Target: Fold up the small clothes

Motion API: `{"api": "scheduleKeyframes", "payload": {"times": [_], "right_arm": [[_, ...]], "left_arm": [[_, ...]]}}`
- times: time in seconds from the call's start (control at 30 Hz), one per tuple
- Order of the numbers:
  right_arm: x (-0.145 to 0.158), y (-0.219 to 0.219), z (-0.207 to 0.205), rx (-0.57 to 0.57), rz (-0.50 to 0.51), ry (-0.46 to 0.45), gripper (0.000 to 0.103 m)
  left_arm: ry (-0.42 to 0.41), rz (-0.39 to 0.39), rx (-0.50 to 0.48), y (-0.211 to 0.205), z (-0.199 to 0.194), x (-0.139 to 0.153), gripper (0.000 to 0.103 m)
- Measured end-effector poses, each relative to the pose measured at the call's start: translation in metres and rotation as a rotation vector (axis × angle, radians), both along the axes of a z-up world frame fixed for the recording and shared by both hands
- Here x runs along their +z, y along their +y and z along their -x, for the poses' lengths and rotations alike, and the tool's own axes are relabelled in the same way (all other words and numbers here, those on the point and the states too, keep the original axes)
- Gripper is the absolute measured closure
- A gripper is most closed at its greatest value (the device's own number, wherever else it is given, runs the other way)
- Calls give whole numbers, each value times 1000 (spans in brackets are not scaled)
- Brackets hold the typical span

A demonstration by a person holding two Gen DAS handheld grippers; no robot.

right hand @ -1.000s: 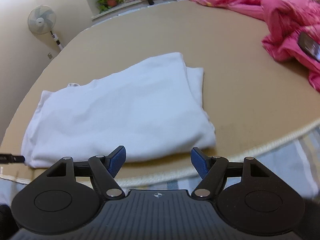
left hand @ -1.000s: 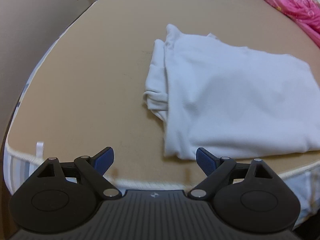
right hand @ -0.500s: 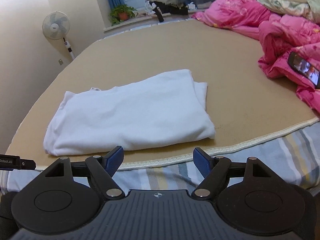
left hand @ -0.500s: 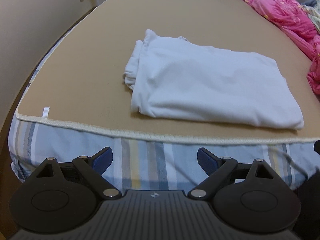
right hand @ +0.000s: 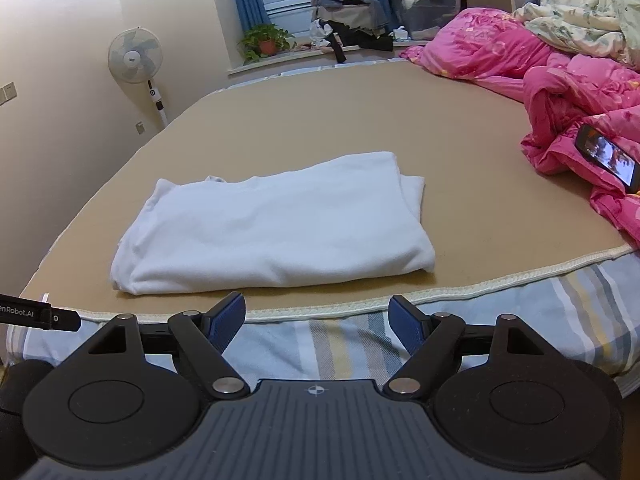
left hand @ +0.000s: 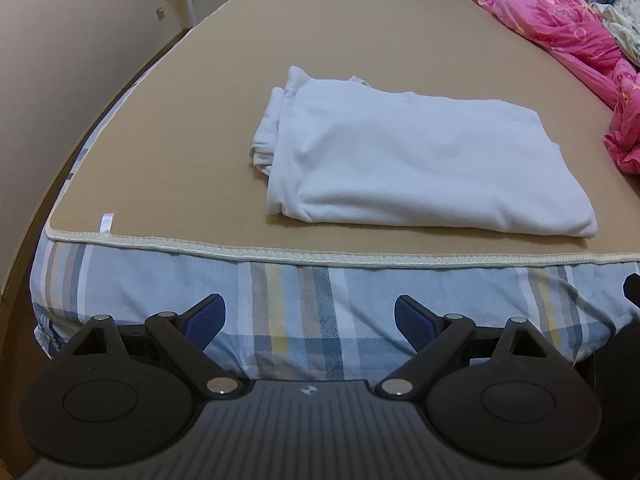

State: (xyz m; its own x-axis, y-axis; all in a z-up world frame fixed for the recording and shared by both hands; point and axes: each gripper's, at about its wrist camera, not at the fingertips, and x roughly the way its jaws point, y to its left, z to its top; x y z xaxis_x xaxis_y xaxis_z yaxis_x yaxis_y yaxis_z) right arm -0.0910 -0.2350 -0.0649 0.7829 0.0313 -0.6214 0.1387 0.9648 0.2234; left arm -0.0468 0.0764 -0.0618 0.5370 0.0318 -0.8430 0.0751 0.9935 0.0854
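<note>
Left wrist view shows the bed (left hand: 360, 32) with its tan mat, and a pink quilt (left hand: 560, 24) heaped along the right side. The folded white garment (left hand: 420, 160) lies flat on the mat near the front edge. Both grippers hang before the striped sheet (left hand: 312, 320), apart from the garment: the left gripper (left hand: 310, 320) and right gripper (right hand: 318, 322) stand wide with nothing between their jaws.

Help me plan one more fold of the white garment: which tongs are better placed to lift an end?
Probably the right tongs: the folded white garment lies just past them, close to the mat's edge. The left tongs hang further back, over the striped sheet. Both are open, holding nothing.
</note>
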Motion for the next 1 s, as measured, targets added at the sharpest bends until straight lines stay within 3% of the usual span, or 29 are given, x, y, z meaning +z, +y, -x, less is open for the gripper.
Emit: {"api": "scheduleKeyframes", "payload": {"times": [0.77, 1.0], "right_arm": [[-3, -12, -19, -31, -46, 32, 23], [-16, -56, -45, -162, -126, 10, 22]], "left_arm": [[27, -5, 6, 2, -11, -6, 9], [43, -29, 22, 7, -20, -9, 9]]}}
